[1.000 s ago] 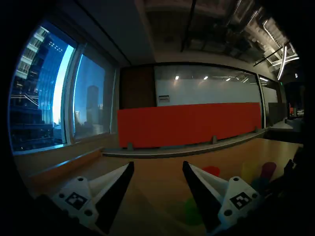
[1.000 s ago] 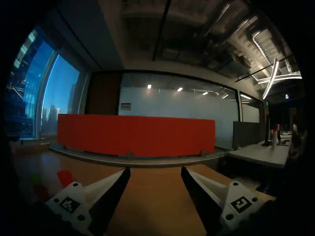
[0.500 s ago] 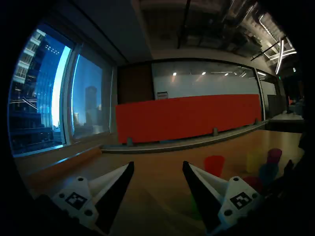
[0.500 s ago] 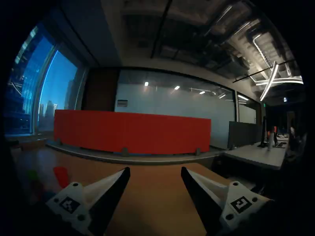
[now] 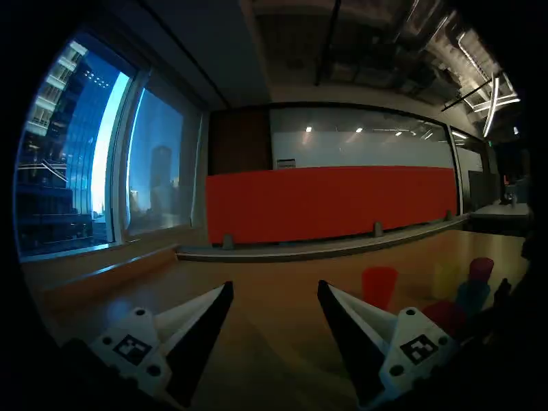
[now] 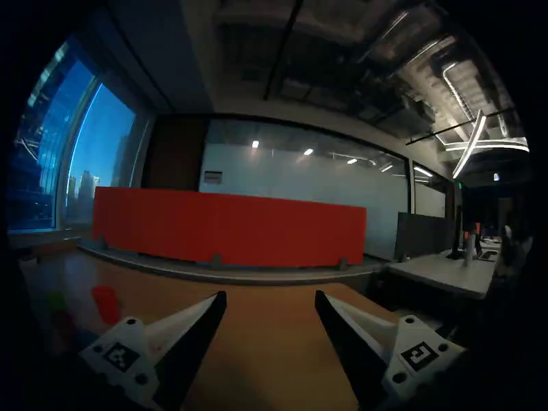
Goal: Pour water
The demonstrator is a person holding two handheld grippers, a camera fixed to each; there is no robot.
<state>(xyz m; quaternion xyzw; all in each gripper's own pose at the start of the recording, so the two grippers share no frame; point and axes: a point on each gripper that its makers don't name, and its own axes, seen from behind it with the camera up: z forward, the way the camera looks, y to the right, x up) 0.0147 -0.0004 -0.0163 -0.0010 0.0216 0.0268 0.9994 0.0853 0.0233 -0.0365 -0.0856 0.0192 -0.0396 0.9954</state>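
Note:
In the left gripper view, my left gripper (image 5: 274, 308) is open above a wooden table (image 5: 281, 301), nothing between its fingers. To its right stand a red cup (image 5: 379, 286), a yellow cup (image 5: 445, 279), a purple cup (image 5: 480, 268), a blue cup (image 5: 471, 296) and a dark red cup (image 5: 444, 316), partly behind the right finger. In the right gripper view, my right gripper (image 6: 269, 312) is open over the same table (image 6: 274, 342), holding nothing. A red cup (image 6: 105, 303) and a green cup (image 6: 56, 301) stand dimly at the far left.
An orange divider panel (image 5: 329, 205) runs along the table's far edge, with glass walls behind. Tall windows (image 5: 75, 164) are on the left. Another desk (image 6: 445, 270) with small objects stands to the right in the right gripper view. The room is dim.
The left gripper's view has tilted and steadied, and the cups now stand sharper and higher beside its right finger. The right gripper's view has shifted slightly; both grippers stay open.

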